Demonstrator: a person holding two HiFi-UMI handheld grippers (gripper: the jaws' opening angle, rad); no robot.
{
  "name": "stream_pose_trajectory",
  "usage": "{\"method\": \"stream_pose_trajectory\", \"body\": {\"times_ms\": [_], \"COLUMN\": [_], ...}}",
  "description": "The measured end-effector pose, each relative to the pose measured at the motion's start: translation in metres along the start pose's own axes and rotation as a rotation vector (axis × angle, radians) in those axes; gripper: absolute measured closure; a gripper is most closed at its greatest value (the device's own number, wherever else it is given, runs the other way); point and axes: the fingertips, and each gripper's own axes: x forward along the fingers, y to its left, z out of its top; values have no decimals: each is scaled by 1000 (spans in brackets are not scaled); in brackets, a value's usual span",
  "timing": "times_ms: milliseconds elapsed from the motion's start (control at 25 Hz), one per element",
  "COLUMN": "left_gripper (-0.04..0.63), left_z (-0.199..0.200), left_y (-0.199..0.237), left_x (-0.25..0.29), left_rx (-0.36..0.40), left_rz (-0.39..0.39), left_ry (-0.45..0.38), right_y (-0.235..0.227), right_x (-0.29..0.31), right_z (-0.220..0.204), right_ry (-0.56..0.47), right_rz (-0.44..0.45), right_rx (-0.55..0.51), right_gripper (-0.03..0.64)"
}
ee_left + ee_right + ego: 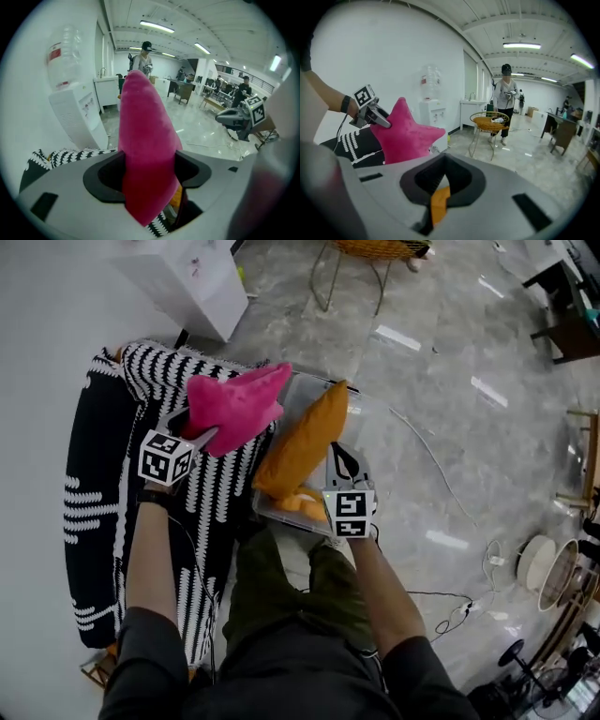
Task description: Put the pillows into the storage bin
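A pink star pillow (236, 404) hangs over the black-and-white striped sofa (94, 512), and my left gripper (202, 432) is shut on its lower part. In the left gripper view the pink star pillow (145, 136) fills the gap between the jaws. An orange pillow (302, 442) stands on edge in the clear storage bin (359, 413) on the floor. My right gripper (339, 457) is shut on the orange pillow's right edge; an orange strip (439, 206) shows pinched between its jaws. The right gripper view also shows the pink star pillow (405, 133) held up at the left.
A white water dispenser (187, 277) stands beyond the sofa. A wire chair with an orange cushion (370, 251) is at the far side of the grey floor. Cables (441, 601) trail on the floor at the right. People stand further back in the room (505, 101).
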Motion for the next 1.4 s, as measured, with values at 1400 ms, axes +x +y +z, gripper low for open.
{"method": "stream_pose_trajectory", "body": {"times_ms": [1400], "left_gripper": [279], "left_z": [-111], "left_y": [-276], "left_x": [321], "left_rx": [-184], "left_rz": [-203], "left_ry": [191], "right_y": [-144], "right_x": [-42], "right_z": [-272], "right_ry": [222], "right_rz": [-190], "right_rx": [291], "right_gripper": [617]}}
